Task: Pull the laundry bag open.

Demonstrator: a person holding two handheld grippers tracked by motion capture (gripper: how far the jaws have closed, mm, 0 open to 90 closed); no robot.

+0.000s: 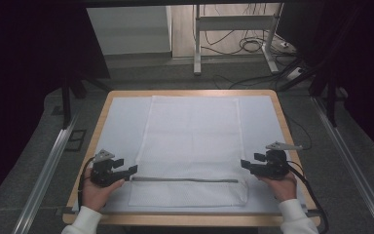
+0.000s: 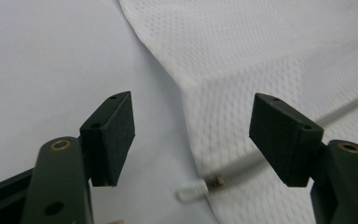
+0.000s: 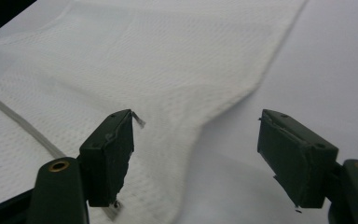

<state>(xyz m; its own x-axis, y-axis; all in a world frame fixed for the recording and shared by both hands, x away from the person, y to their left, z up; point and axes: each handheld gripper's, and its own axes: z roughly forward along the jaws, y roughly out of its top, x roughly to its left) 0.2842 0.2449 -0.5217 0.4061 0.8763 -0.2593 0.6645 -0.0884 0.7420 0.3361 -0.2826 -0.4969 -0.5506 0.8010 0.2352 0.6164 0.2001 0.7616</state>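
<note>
Left gripper (image 1: pixel 132 169), jaws apart, sits at the left edge of the white mesh fabric bag (image 1: pixel 191 146), level with its grey zipper line (image 1: pixel 185 180). The bag lies flat, centred on the pale sheet-covered wooden table (image 1: pixel 271 91), short flap nearest the person. Right gripper (image 1: pixel 244 164), jaws likewise apart, hovers at the bag's right edge.

Risk, as judged: thin mesh may slip a shallow pinch, or the jaws catch the sheet beneath too; uneven pulls would skew any fold.

Surroundings: floor cables (image 1: pixel 253 45) and metal frame legs (image 1: pixel 197 39) beyond the far edge; nothing obstructs on the table.
</note>
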